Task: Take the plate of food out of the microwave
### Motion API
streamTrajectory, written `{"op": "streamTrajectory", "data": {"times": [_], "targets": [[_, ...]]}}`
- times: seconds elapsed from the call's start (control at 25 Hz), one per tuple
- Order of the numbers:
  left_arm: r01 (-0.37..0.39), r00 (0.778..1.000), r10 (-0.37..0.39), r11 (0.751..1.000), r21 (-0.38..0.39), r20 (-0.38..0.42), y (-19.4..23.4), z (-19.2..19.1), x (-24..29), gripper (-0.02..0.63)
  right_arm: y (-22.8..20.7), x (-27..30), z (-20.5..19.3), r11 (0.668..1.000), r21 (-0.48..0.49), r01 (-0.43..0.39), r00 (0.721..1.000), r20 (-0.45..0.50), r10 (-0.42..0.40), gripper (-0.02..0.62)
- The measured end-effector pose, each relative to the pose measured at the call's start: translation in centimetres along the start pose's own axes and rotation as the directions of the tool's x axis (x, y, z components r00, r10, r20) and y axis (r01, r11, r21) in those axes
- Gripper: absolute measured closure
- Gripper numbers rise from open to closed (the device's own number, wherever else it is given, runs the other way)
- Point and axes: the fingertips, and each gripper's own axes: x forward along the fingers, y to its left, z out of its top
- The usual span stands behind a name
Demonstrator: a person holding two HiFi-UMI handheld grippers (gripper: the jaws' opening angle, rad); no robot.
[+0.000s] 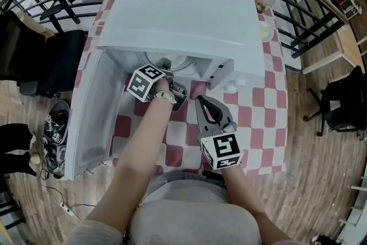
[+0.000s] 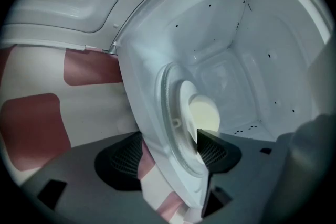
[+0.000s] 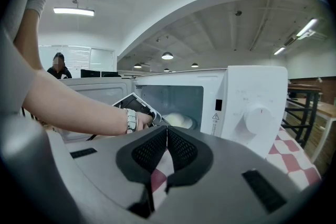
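- White microwave (image 1: 183,26) stands on the red-and-white checked surface (image 1: 252,117), with its door (image 1: 97,117) swung wide open at the left, out of the way of the reach.
- The left gripper (image 2: 169,156) is at the mouth of the cavity. Its jaws are spread wide and grasp nothing; between them lie the cavity's front lip and the near edge of the glass turntable (image 2: 172,131).
- The plate (image 2: 185,105) sits inside on the turntable, carrying pale, rounded food (image 2: 205,115). It is just beyond the open jaws and untouched.
- The step in hand looks like the reach for the plate's near rim. One jaw should probably go over the rim and the other under it, clear of the turntable, so that only the plate gets pinched.
- The grip should be firm, and the plate is best lifted slightly and drawn straight out level, so the food does not slide.
- The right gripper (image 3: 167,152) waits in front of the microwave above the surface, jaws clenched together and empty. It could open to steady the plate's other side once it clears the cavity.
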Motion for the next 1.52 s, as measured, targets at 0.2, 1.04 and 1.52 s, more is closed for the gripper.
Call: {"op": "streamTrajectory", "data": {"times": [0.2,1.04,1.52], "targets": [[0.001,1.000,-0.001,1.000,-0.027,-0.002,0.2,0.1,-0.3,0.299,0.3,-0.1,0.1,1.000,-0.008,-0.006,1.000,0.002,0.006,0.569],[0.054,0.998,-0.056,0.996,-0.073,-0.030,0.3,-0.1,-2.9,0.494,1.3,-1.2,0.7,0.999,-0.035,-0.012,1.000,0.016,0.013,0.569],[0.076,0.997,-0.079,0.992,-0.104,-0.025,-0.1,0.1,-3.5,0.542,0.9,-1.7,0.8,1.000,-0.027,0.009,1.000,0.025,-0.008,0.569]]}}
